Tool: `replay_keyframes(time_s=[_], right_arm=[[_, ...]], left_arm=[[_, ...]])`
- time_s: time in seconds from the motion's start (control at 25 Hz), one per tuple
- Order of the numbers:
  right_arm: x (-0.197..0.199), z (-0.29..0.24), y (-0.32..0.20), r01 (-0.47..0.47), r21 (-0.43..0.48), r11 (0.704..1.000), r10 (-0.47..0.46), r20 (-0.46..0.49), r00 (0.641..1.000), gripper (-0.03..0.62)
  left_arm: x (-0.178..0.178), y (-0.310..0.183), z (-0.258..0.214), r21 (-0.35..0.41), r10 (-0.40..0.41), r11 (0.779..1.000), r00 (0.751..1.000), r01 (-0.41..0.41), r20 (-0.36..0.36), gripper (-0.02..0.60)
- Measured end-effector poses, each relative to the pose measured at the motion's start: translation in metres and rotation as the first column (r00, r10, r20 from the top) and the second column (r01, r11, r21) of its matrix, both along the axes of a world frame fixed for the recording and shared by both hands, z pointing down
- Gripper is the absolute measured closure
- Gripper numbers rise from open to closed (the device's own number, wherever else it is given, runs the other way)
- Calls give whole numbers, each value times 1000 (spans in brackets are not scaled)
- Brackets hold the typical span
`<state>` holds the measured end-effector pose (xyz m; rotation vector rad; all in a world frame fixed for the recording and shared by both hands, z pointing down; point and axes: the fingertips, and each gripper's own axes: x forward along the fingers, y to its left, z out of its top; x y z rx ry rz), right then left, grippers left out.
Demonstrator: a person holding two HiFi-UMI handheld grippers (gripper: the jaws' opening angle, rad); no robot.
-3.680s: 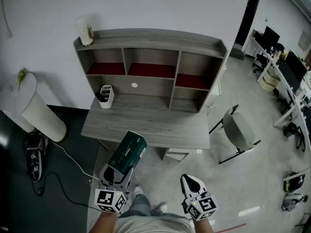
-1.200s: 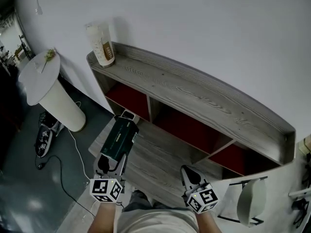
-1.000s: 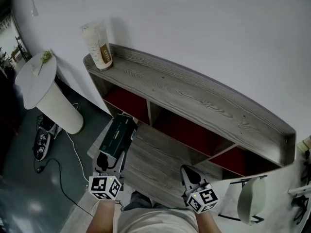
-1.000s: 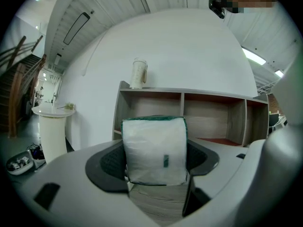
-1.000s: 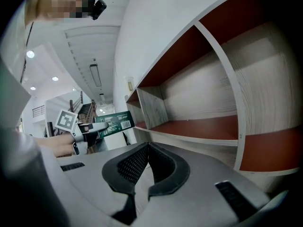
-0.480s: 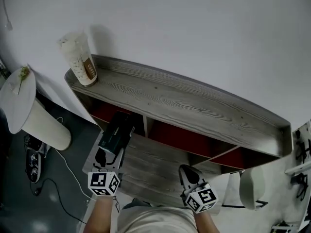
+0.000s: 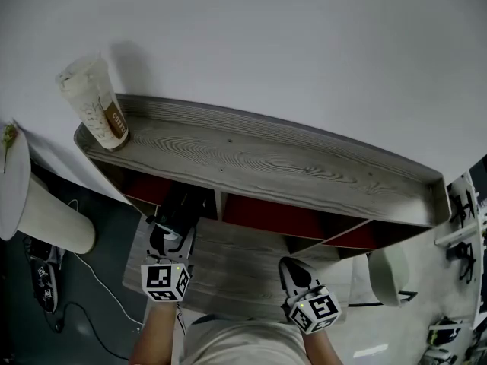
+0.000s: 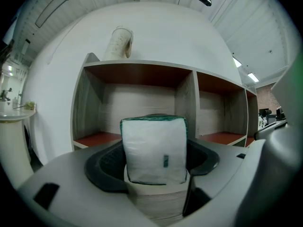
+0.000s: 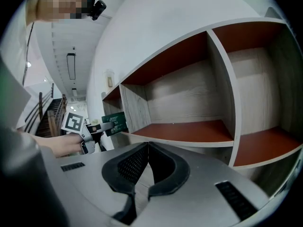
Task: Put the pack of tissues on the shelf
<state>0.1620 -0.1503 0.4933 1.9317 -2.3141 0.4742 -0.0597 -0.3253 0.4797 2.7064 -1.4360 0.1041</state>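
Observation:
My left gripper is shut on the pack of tissues, a dark green pack whose white end fills the space between the jaws in the left gripper view. The pack's front end reaches under the top board of the grey wooden shelf unit. It points at the left compartment with its red floor, and it shows at the compartment's mouth in the right gripper view. My right gripper hangs shut and empty over the desk; its jaws face the middle and right compartments.
A tall paper cup stands on the left end of the top board. The desk surface lies below the compartments. A white round pedestal table stands at the left and a chair at the right.
The left gripper has carried the pack forward and up, so its front end now lies under the top board at the left compartment. The right gripper has stayed in place.

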Motion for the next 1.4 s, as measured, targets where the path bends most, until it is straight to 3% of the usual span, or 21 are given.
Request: replay_keyframes(time_s=[0.64, 1.16, 1.4], right_arm=[[3, 2, 9, -117, -18, 993, 117, -37, 993, 566], [4, 3, 20, -111, -27, 993, 110, -32, 993, 566], [2, 1, 17, -57, -22, 998, 56, -21, 998, 566]], left_arm=[[32, -26, -2, 68, 91, 993, 996, -92, 19, 222], [29, -23, -6, 53, 75, 996, 997, -74, -25, 173], [14, -10, -8, 47, 49, 998, 999, -48, -10, 172]])
